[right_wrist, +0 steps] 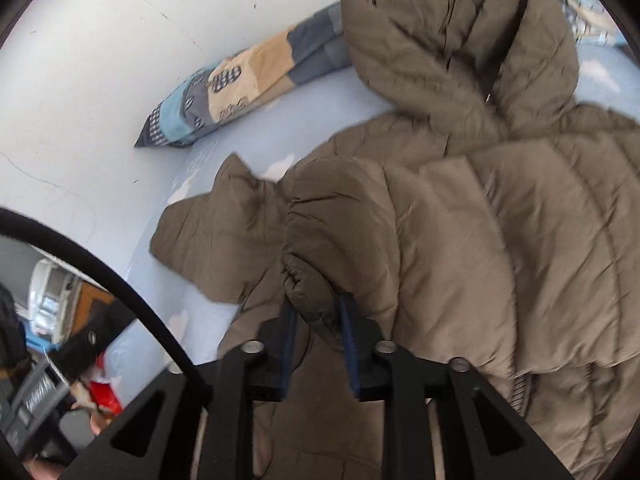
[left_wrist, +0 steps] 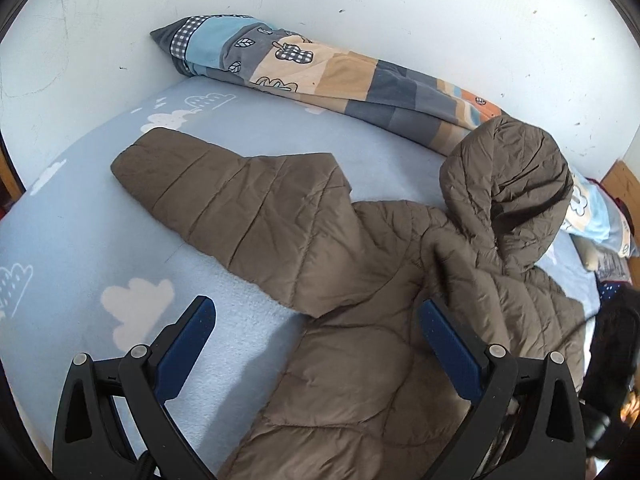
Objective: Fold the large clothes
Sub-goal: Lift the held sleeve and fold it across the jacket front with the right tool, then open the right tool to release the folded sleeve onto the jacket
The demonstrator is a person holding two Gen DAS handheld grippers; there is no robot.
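Note:
A brown quilted hooded jacket (left_wrist: 340, 360) lies flat on the bed. Its hood (left_wrist: 500, 168) stands bunched at the far right and one sleeve (left_wrist: 220, 196) stretches out to the left. My left gripper (left_wrist: 316, 304) hangs open over the jacket's side and the sheet, with nothing between its fingers. In the right wrist view the other sleeve (right_wrist: 360, 220) is laid across the jacket's body (right_wrist: 540, 240). Its puffy cuff sits between the blue pads of my right gripper (right_wrist: 318, 304), whose jaws stand a little apart and do not squeeze it flat.
A light blue sheet with white clouds (left_wrist: 80, 240) covers the bed. A rolled patchwork quilt (left_wrist: 320, 68) lies along the white wall. A pillow (left_wrist: 600, 216) and dark items (left_wrist: 612, 340) sit at the right. Past the bed's edge are a black cable (right_wrist: 120, 280) and clutter (right_wrist: 104, 396).

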